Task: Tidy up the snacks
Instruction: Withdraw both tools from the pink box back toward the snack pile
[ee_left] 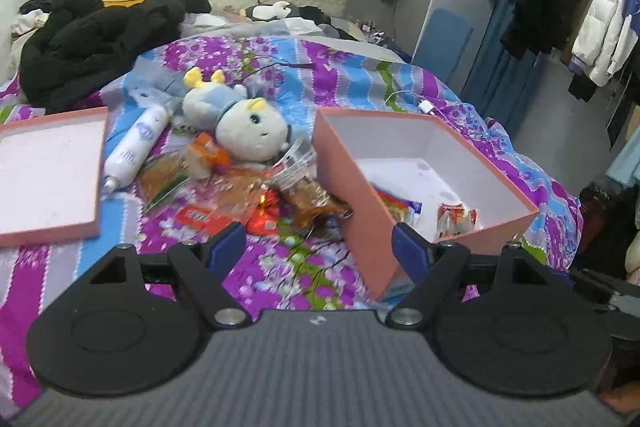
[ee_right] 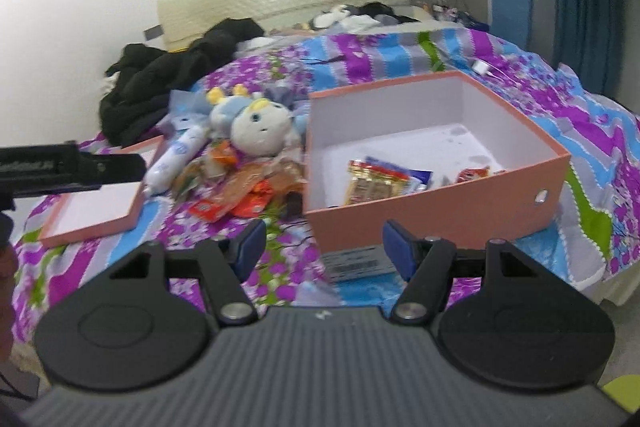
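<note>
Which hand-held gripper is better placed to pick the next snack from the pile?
Probably the left hand-held gripper: open, empty, and the snack pile lies just ahead. The right one faces the box.

Each tool has a grey ribbed body with two black round plates. The left tool (ee_left: 318, 247) and right tool (ee_right: 324, 247) carry blue-padded black fingers (ee_left: 226, 247) on silver screws.

Matt pink cardboard box (ee_right: 436, 205) just ahead of the gripper; glossy crinkled plastic snack wrappers (ee_left: 256, 203) beyond; soft plush toy (ee_left: 248, 131); printed cloth quilt (ee_left: 304, 267) beneath.
</note>
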Tool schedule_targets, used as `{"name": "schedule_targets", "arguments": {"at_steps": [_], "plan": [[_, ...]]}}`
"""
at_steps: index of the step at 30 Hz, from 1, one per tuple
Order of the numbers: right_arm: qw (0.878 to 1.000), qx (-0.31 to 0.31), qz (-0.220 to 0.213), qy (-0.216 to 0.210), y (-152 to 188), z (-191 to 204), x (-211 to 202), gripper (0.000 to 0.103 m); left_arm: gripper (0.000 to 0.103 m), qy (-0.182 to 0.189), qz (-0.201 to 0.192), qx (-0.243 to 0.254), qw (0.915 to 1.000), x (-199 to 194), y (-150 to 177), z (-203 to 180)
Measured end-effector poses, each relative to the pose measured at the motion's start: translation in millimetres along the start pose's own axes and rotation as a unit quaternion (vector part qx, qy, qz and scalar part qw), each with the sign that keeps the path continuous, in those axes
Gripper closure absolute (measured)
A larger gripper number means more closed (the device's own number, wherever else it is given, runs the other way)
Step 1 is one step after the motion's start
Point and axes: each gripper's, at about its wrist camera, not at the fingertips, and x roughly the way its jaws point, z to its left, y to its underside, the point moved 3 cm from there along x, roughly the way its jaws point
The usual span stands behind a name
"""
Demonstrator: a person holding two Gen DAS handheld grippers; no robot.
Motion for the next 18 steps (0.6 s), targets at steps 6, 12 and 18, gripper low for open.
{"name": "schedule_targets", "arguments": {"at_steps": [6, 12, 18], "plan": [[0.999, -0.034, -0.002, -0.02, 11, 20, -13, 0.036, 0.02, -0.033, 0.007, -0.005, 0.9994, -27, 20, 24], [0.999, -0.048, 0.007, -0.025, 22, 32, -21, 0.036, 0.02, -0.043, 0.01, -0.027, 0.9987, -47, 44, 37], [0.999, -0.05, 0.009, -0.017, 26, 35, -17, 0.036, 0.02, -0.05, 0.02, -0.02, 0.9984, -38, 55, 43]]}}
